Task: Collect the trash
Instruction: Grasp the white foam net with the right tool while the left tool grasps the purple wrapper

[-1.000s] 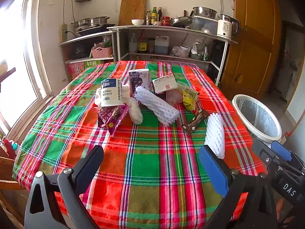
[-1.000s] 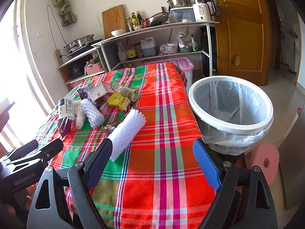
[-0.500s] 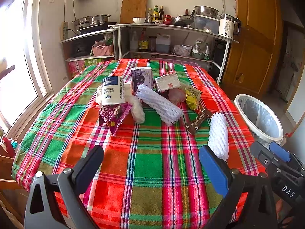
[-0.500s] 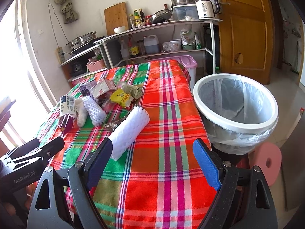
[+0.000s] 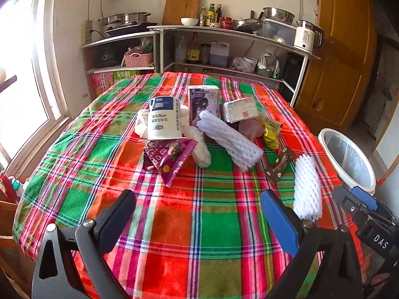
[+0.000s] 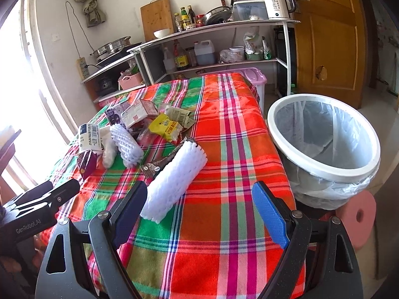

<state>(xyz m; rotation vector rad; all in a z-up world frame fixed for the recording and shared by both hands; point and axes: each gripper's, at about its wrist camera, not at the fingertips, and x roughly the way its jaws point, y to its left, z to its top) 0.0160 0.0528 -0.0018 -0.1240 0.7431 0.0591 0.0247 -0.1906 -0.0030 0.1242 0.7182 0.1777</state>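
1. Trash, left wrist view: a loose cluster sits at frame centre on the plaid tablecloth (image 5: 199,224). It includes a white paper cup (image 5: 163,120) lying on its side, a purple box (image 5: 203,103), a purple foil wrapper (image 5: 170,157), a long foam fruit net (image 5: 230,140), a yellow packet (image 5: 270,134) and a brown wrapper (image 5: 280,164). A second foam net (image 5: 306,186) lies apart at right of centre, nearest the lined bin (image 5: 349,159) at the right edge.
2. Left gripper (image 5: 199,214), bottom of frame: jaws wide apart, nothing between them, hovering above bare cloth short of the cluster.
3. Right wrist view: the separate foam net (image 6: 175,180) lies diagonally at centre-left, its near end just beside the dark left finger (image 6: 129,211). The bin (image 6: 324,144) fills the right of frame, standing off the table edge; it looks empty apart from its liner.
4. Right gripper (image 6: 199,214): jaws apart, holding nothing; the net is beside the gap, not in it.
5. Handling judgement: foam net is very light, soft and springy, and will crush without harm. Best taken across its mid-length, closing on the short axis. Foil and film wrappers are probably thin and slippery, so pinch a raised edge. The cup looks light and crushable.
6. Progress judgement: no trash collected yet.
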